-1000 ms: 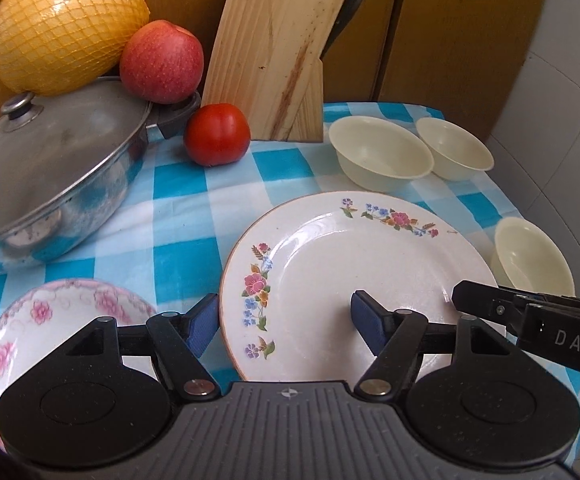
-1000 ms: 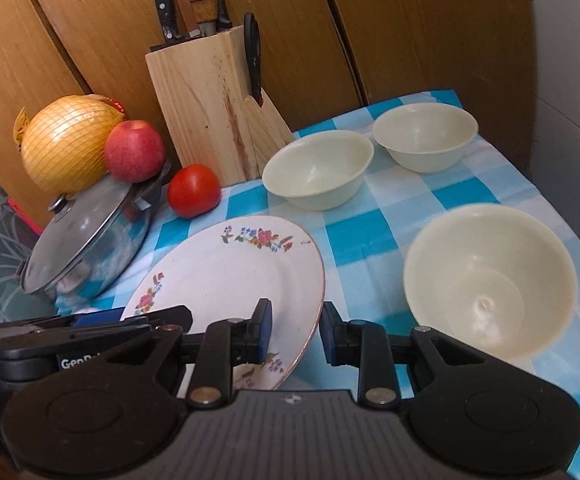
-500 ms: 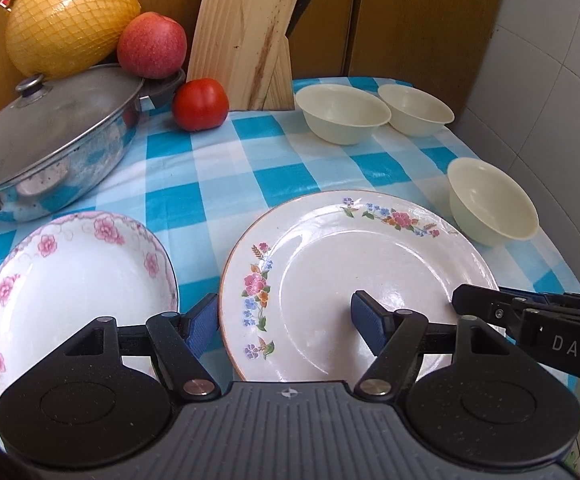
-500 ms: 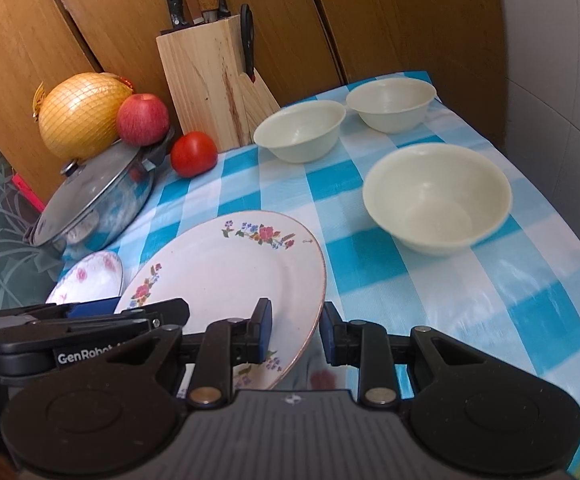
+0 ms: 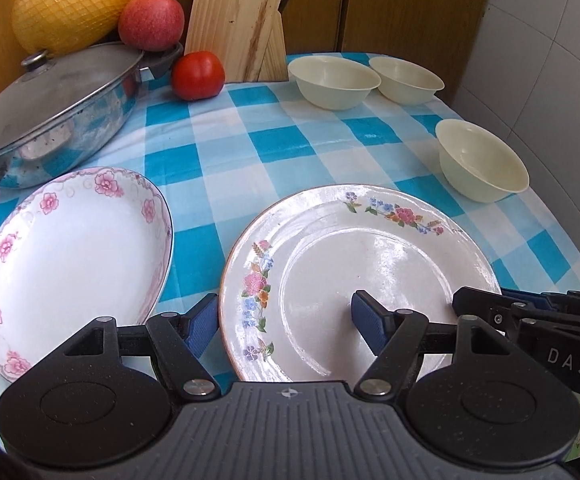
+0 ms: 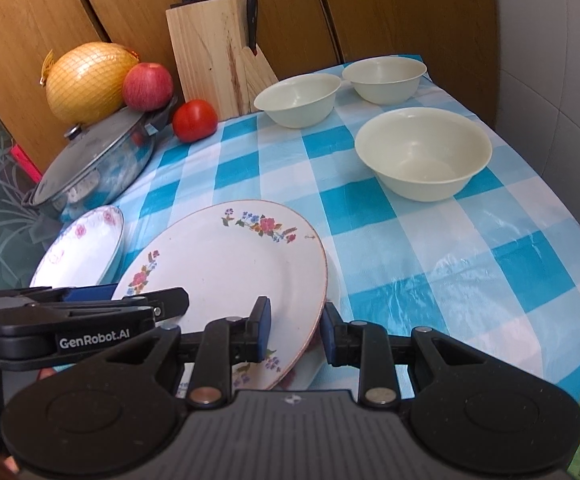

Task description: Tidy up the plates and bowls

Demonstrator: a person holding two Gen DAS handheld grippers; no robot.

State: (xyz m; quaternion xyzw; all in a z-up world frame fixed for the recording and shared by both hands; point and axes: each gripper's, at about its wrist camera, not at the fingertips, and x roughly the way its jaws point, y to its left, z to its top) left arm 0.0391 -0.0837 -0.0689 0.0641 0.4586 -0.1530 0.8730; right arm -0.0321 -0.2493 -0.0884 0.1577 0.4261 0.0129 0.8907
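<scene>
A white plate with mixed flowers point(image 5: 370, 264) is held above the checked cloth, its near rim between both grippers. My left gripper point(image 5: 285, 324) is wide, its fingers either side of the plate's left rim. My right gripper point(image 6: 296, 330) is shut on the plate's right rim point(image 6: 249, 264). A pink-flowered deep plate point(image 5: 69, 256) lies on the table at the left, also in the right wrist view point(image 6: 81, 252). Three cream bowls stand on the cloth: one near the right edge point(image 5: 482, 160) point(image 6: 422, 152), two at the back point(image 5: 334, 82) point(image 5: 406, 80).
A lidded steel pan point(image 5: 57, 108) stands at the back left with a netted pomelo point(image 5: 69, 4) and an apple point(image 5: 151, 20) on it. A tomato point(image 5: 197, 76) and a wooden knife block point(image 5: 241, 16) stand behind. A tiled wall rises at the right.
Both grippers have pulled back toward the near table edge with the flowered plate. The pink plate now shows fully at the left, and the bowls look farther away.
</scene>
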